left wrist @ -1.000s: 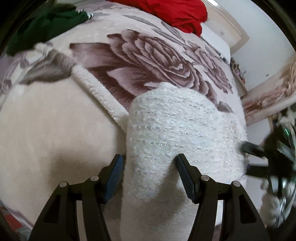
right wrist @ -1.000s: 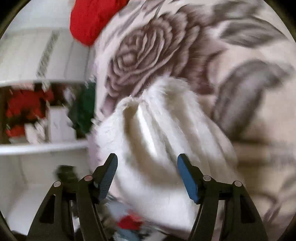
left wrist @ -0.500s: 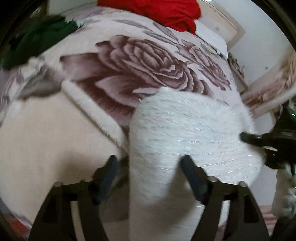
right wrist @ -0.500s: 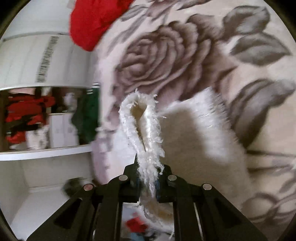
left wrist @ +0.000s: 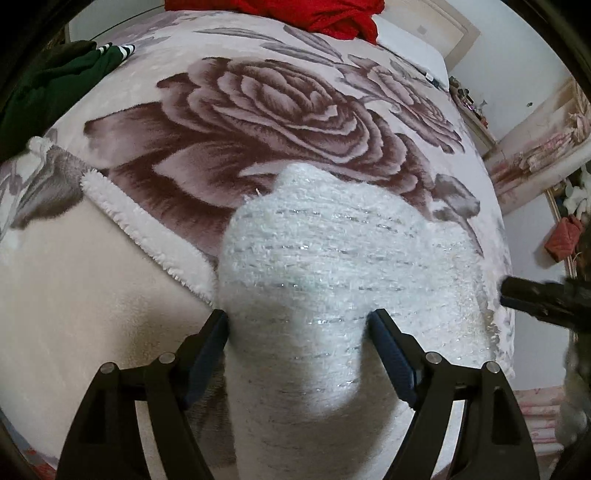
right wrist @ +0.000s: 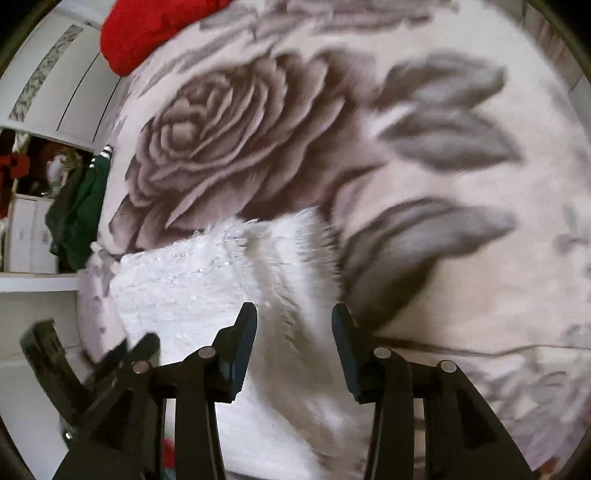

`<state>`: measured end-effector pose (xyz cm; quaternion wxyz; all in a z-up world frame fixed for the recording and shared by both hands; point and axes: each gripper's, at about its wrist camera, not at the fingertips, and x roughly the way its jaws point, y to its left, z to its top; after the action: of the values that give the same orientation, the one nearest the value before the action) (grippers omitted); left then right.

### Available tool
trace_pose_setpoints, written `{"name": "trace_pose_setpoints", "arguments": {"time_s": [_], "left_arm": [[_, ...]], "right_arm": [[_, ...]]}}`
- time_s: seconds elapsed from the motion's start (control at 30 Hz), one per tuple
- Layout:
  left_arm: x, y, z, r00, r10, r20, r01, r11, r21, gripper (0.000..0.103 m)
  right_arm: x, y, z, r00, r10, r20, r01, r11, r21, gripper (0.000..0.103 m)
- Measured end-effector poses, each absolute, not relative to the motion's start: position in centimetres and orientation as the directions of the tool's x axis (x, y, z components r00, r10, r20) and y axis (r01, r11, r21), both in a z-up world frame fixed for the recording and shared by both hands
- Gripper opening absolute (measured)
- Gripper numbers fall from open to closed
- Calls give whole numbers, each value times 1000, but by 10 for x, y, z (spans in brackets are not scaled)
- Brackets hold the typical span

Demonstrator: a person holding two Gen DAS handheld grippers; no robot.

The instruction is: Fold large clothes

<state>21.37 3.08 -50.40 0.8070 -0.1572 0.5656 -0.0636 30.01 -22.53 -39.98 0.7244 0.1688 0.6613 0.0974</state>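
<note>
A fluffy white knit garment with silver threads lies folded on a rose-patterned blanket. My left gripper is open, its jaws on either side of the garment's near part. In the right wrist view the same garment lies on the blanket, and my right gripper is open just above its fuzzy edge, holding nothing. The right gripper's black tip shows at the right edge of the left wrist view. The left gripper shows blurred at the lower left of the right wrist view.
A red garment lies at the far end of the bed; it also shows in the right wrist view. A dark green garment lies at the left edge. A white fleece blanket edge runs beside the knit garment. A white wardrobe stands beyond.
My right gripper closed on the garment's fuzzy edge, then opened and let it drop flat. The left gripper stayed open around the garment.
</note>
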Motion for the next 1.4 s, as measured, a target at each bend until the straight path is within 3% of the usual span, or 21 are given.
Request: {"name": "trace_pose_setpoints", "arguments": {"time_s": [0.1,0.27,0.37,0.43,0.47,0.5,0.57,0.8,0.9,1.0,1.17,1.4], "left_arm": [[214,30,-505,353,-279,-893,-74,943,-324,79],[216,26,-515,330,-298,-896,-43,943,-329,85],[216,32,-512,334,-305,-892,-47,940,-339,85],[214,41,-502,326,-321,-889,-69,930,-361,85],[210,48,-494,341,-330,-880,-78,923,-376,85],[204,54,-486,357,-343,-869,-83,915,-395,85],[194,65,-479,375,-370,-850,-98,896,-433,85],[173,79,-523,315,-470,-825,-191,820,-540,86],[174,71,-528,326,-449,-832,-163,840,-518,93],[178,68,-535,330,-423,-844,-143,862,-487,103],[179,74,-541,313,-431,-846,-147,858,-492,103],[169,77,-539,318,-443,-838,-147,850,-505,103]], "right_arm": [[280,-199,-404,31,503,-864,41,863,504,45],[264,-174,-486,-45,367,-929,12,930,367,41],[267,-165,-470,-65,322,-944,-67,943,327,42],[270,-180,-453,-88,403,-911,-23,913,407,43],[270,-193,-444,-78,449,-890,-1,893,451,45],[270,-207,-434,-55,474,-879,16,880,474,59],[272,-228,-426,-16,488,-873,19,873,488,76],[278,-228,-493,-140,513,-847,-43,851,523,90],[280,-228,-519,-145,535,-833,-43,837,545,97],[277,-232,-527,-132,546,-828,-23,833,553,98],[280,-220,-528,-156,494,-855,-11,865,501,100],[283,-237,-526,-179,553,-814,-13,826,564,100]]}}
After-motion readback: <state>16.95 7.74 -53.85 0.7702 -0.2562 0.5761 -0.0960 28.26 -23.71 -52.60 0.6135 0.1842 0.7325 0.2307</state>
